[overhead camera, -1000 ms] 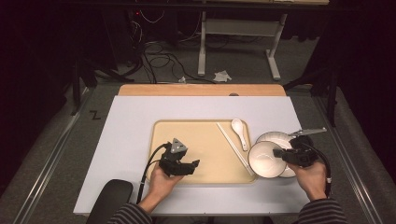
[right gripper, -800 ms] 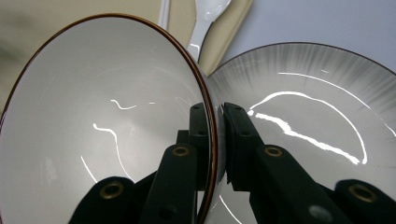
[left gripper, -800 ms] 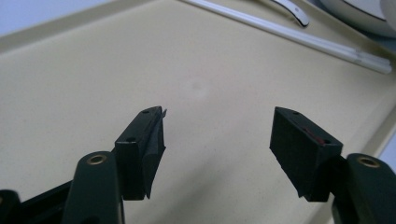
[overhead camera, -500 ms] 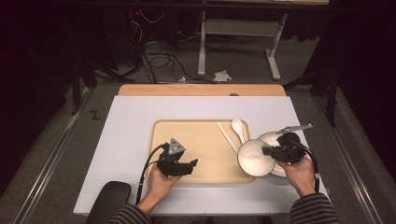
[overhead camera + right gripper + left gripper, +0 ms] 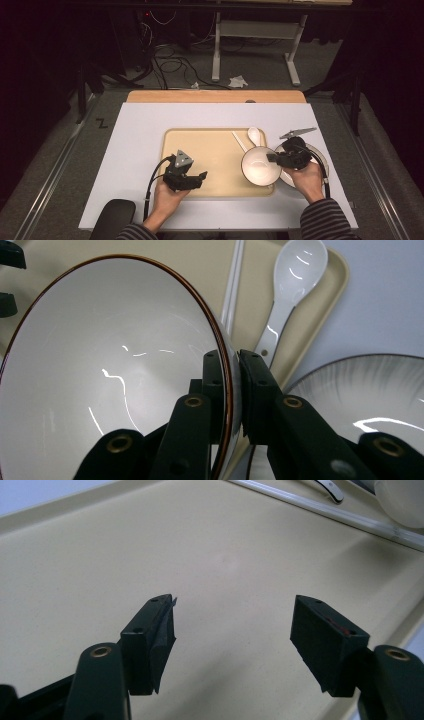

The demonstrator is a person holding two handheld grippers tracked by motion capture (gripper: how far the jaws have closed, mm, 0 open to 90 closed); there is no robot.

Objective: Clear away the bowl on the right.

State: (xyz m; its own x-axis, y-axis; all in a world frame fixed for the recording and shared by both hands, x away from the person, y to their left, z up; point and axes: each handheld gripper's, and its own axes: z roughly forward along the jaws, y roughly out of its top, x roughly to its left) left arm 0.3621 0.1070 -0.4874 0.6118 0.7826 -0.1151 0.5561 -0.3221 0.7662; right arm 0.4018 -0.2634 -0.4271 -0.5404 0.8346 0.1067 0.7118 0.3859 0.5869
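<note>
My right gripper (image 5: 272,158) (image 5: 232,390) is shut on the rim of a white bowl with a brown edge (image 5: 260,165) (image 5: 110,370), holding it over the right end of the tan tray (image 5: 215,150). White chopsticks (image 5: 239,141) (image 5: 233,285) and a white spoon (image 5: 255,135) (image 5: 292,285) lie on the tray behind the bowl. A white plate with grey streaks (image 5: 317,155) (image 5: 370,395) sits on the table under my right hand. Over the tray's front left, my left gripper (image 5: 200,177) (image 5: 232,630) stands open, nothing between its jaws.
A white mat (image 5: 135,150) covers the table, with a wooden strip (image 5: 215,96) along its far edge. A black round pad (image 5: 114,212) lies at the near left corner. Cables and a desk frame (image 5: 255,50) stand on the floor beyond.
My right gripper has carried the bowl leftward, off the streaked plate and over the tray's right end. The left gripper has stayed put.
</note>
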